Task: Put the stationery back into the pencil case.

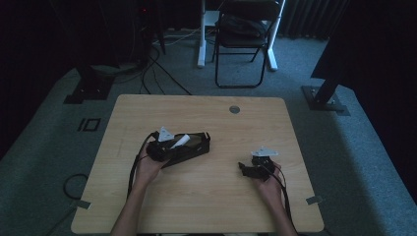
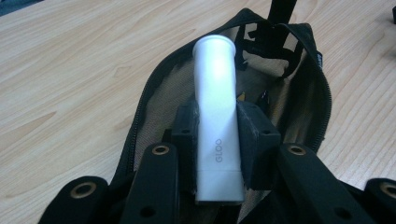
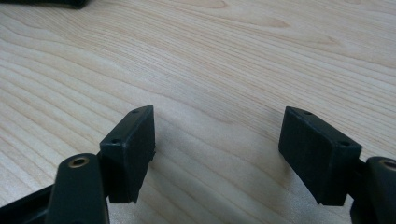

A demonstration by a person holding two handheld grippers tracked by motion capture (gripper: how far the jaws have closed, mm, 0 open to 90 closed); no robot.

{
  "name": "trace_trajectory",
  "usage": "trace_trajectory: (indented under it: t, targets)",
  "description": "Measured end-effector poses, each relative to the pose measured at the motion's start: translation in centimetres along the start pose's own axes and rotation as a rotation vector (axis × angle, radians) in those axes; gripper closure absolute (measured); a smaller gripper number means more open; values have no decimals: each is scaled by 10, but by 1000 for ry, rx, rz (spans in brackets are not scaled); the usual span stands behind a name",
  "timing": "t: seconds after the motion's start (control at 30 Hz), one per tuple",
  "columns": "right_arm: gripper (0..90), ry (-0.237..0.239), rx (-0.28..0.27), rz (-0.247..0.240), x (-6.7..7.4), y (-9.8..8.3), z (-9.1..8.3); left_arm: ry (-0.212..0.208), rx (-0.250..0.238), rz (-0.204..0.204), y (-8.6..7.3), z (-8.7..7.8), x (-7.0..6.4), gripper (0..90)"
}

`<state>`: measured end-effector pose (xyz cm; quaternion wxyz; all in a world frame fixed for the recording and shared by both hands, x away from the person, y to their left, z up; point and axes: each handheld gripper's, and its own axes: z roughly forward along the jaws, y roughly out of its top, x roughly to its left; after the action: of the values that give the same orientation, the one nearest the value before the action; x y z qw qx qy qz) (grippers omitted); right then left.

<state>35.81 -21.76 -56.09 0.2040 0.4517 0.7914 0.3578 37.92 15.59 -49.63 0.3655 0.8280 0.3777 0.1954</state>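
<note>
My left gripper [image 1: 168, 146] [image 2: 217, 123] is shut on a white glue stick [image 1: 180, 141] [image 2: 215, 102] marked "GLOO", with both pads pressing its sides near the lower end. The stick points forward over the unzipped mouth of a black zip pouch [image 1: 197, 143] [image 2: 301, 88] that lies on the wooden table [image 1: 206, 196]. The pouch's mesh lining shows beneath the stick. My right gripper [image 1: 245, 168] [image 3: 217, 135] stands open at the table's right, low over bare wood [image 3: 210, 56], with nothing between its jaws.
A round cable hole [image 1: 234, 109] sits near the table's far edge. Behind the table stand a black folding chair [image 1: 243, 34] and white desk legs [image 1: 201, 34]. Cables run across the grey carpet [image 1: 157, 73]. Black stand feet flank the table.
</note>
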Motion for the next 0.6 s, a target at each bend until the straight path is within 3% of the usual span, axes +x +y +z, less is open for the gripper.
trace_trajectory:
  t: [0.6]
  targets:
    - [270,0,0,0,0,0,0,-17,19,-8,2,6,3,710]
